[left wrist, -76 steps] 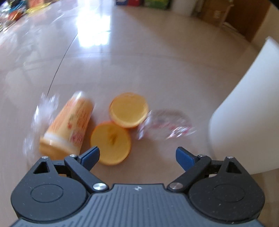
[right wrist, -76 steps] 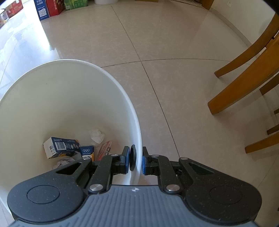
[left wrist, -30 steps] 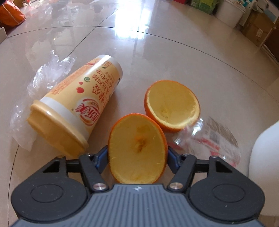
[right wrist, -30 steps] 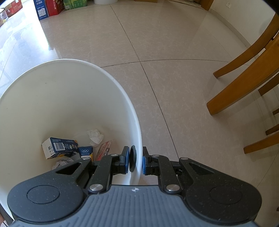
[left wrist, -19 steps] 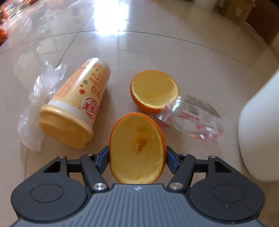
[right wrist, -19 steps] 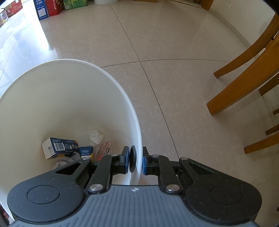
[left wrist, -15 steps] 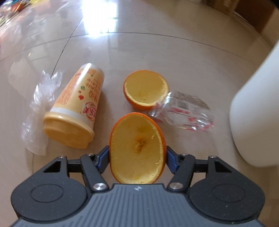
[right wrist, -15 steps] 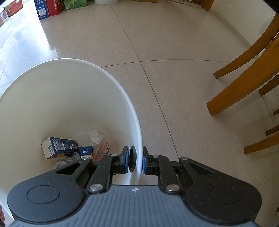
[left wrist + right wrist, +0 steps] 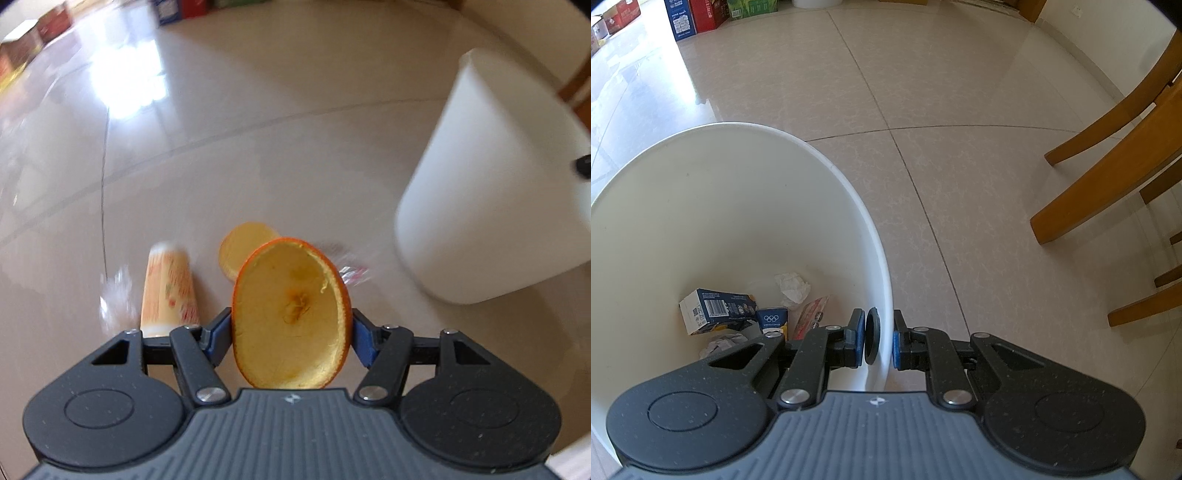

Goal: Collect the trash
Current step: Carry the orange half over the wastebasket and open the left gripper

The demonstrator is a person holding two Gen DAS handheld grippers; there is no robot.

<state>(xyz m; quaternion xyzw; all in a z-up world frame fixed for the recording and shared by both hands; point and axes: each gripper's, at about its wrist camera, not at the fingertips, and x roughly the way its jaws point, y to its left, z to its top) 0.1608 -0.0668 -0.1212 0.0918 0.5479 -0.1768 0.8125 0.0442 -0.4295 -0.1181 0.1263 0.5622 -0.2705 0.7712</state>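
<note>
Left wrist: my left gripper (image 9: 290, 334) pinches the orange peel half (image 9: 290, 317) off the floor, hollow side facing the camera, long axis running along the fingers. Paper cup (image 9: 168, 290) lies on its side below, bin (image 9: 491, 192) right.

Right wrist: my right gripper (image 9: 874, 341) is clamped on the bin (image 9: 738, 221) rim; blue carton (image 9: 716, 308) lies inside.

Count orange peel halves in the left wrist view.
2. One orange peel half is clamped in the left tool; the other peel half lies on the floor behind it, partly hidden.
</note>
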